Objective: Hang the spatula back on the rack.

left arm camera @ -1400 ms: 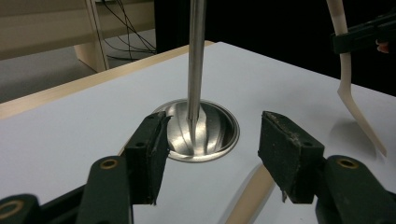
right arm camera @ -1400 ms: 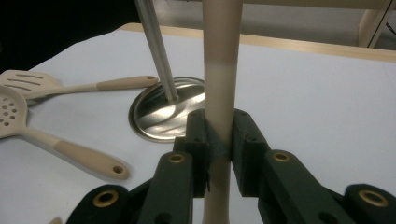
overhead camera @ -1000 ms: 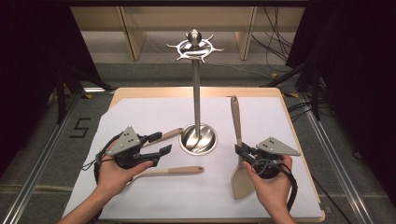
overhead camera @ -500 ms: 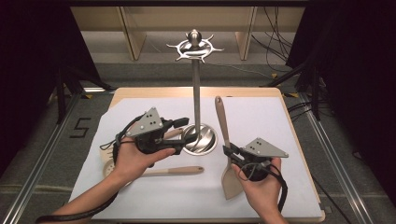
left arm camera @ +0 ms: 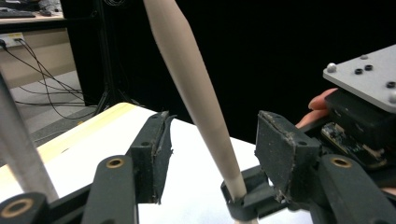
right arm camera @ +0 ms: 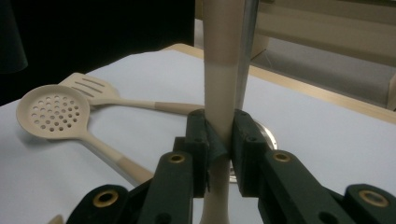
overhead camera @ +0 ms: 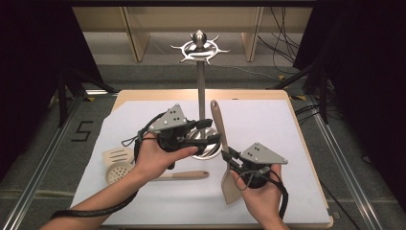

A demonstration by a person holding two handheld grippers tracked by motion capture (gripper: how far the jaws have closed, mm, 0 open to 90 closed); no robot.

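Two grippers, one spatula

High view: the right gripper [overhead camera: 231, 157] clamped the spatula [overhead camera: 221, 139] upright beside the stand [overhead camera: 201, 86].

Left gripper view: the left gripper [left arm camera: 210, 154] had just been narrowing its jaws, the handle between them untouched.

Right gripper view: jaws pinched the handle.

On the white-covered table [overhead camera: 297, 143], the right tool [overhead camera: 229, 154] grips a beige spatula [overhead camera: 221, 143] by its shaft, handle pointing up and away, blade low beside the hand. The left tool [overhead camera: 210, 132] reaches across in front of the metal stand [overhead camera: 201, 96], its jaws just closing somewhat around the spatula's handle without clearly pressing it. A slotted turner [overhead camera: 117, 155] and a perforated skimmer [overhead camera: 119, 171] lie near the left forearm.
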